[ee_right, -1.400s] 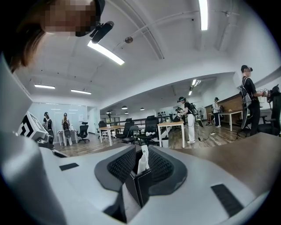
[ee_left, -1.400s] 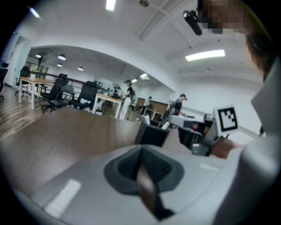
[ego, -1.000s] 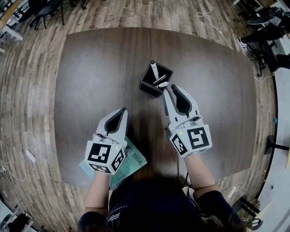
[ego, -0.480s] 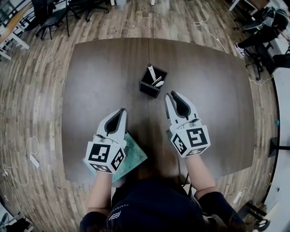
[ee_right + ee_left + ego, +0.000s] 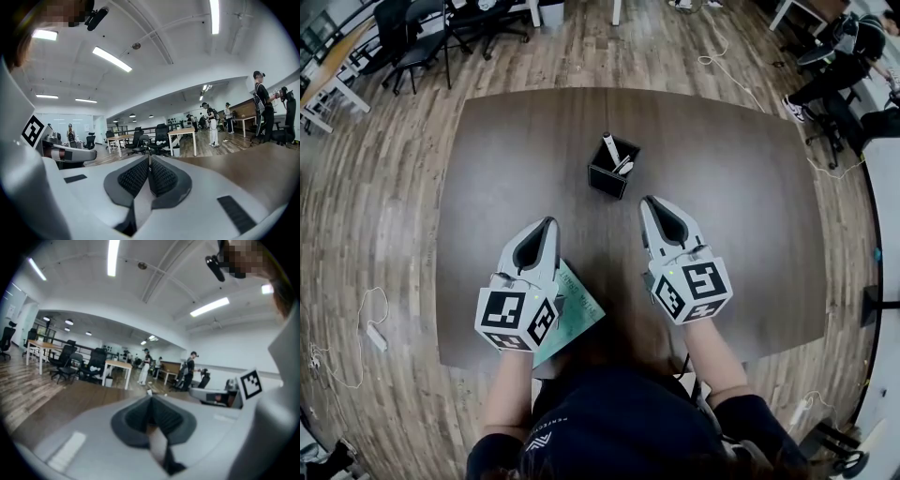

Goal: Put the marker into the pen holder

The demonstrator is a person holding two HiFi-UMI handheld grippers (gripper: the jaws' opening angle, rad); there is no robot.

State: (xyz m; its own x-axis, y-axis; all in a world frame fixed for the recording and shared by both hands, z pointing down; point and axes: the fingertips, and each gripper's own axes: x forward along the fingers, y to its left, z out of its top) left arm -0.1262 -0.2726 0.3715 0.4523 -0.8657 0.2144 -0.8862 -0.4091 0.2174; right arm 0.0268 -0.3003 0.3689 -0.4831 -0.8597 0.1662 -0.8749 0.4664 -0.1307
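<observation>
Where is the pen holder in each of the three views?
Head view: pen holder stands at upper centre, on the table.
Left gripper view: not clearly in it; the gripper's own jaws block that spot.
Right gripper view: not in it.
Shared landmark: the brown table, left of the jaws in the left gripper view, right of them in the right gripper view.

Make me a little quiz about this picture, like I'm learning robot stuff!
1. True or false: the holder is empty.
2. Which is nearer the book? A: left gripper. B: right gripper.
3. Fill in: both grippers are ____ (open or shut).
Key: 1 false; 2 A; 3 shut.
</observation>
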